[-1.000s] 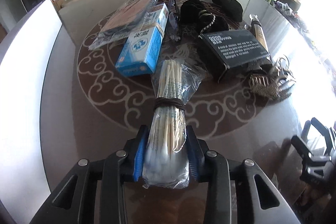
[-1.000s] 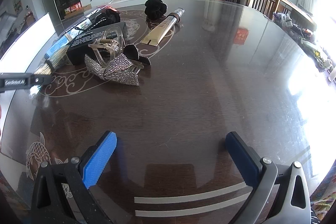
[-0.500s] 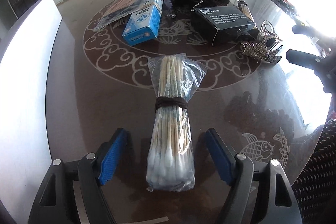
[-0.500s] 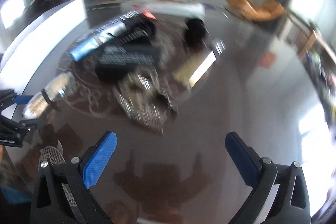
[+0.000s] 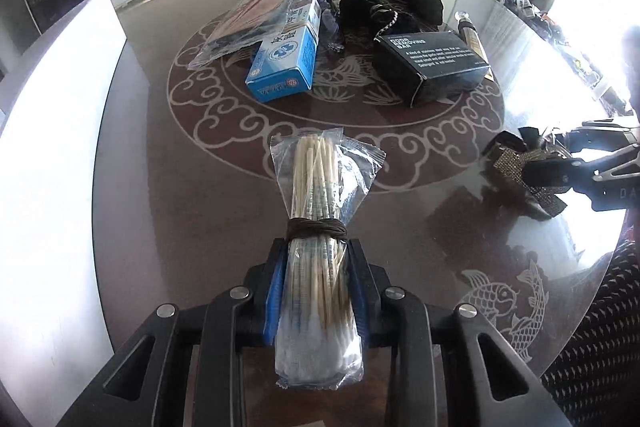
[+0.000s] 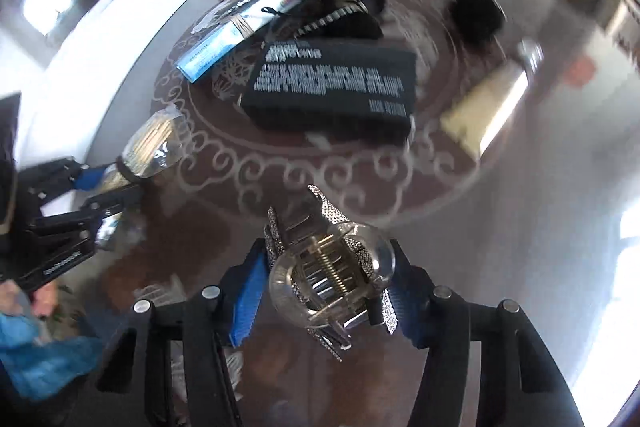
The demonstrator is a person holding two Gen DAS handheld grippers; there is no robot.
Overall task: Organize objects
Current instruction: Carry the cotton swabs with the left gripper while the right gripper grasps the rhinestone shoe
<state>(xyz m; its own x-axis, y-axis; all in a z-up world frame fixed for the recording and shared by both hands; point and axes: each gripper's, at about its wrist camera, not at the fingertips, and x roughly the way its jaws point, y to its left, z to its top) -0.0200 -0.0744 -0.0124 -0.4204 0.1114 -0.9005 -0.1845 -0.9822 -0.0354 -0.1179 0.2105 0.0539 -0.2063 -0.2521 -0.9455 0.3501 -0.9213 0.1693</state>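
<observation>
left gripper [image 5: 318,291]: jaws just closed, blue pads now clamped on the cotton swab bag [image 5: 320,259], just behind its dark band
swab bag: stick ends fan out ahead of the jaws, cotton tips trail back past the pads; lies along the table [image 5: 160,227]
right gripper [image 6: 324,287]: jaws just closed in, pads now pressing both sides of the hair clip [image 6: 332,275]
hair clip: clear claw with glittery bow, sits between the pads, bow tips sticking out ahead and behind
ahead of left jaws: blue box [image 5: 286,67], black box [image 5: 434,65], both well apart from the pads
ahead of right jaws: same black box, view blurred
</observation>
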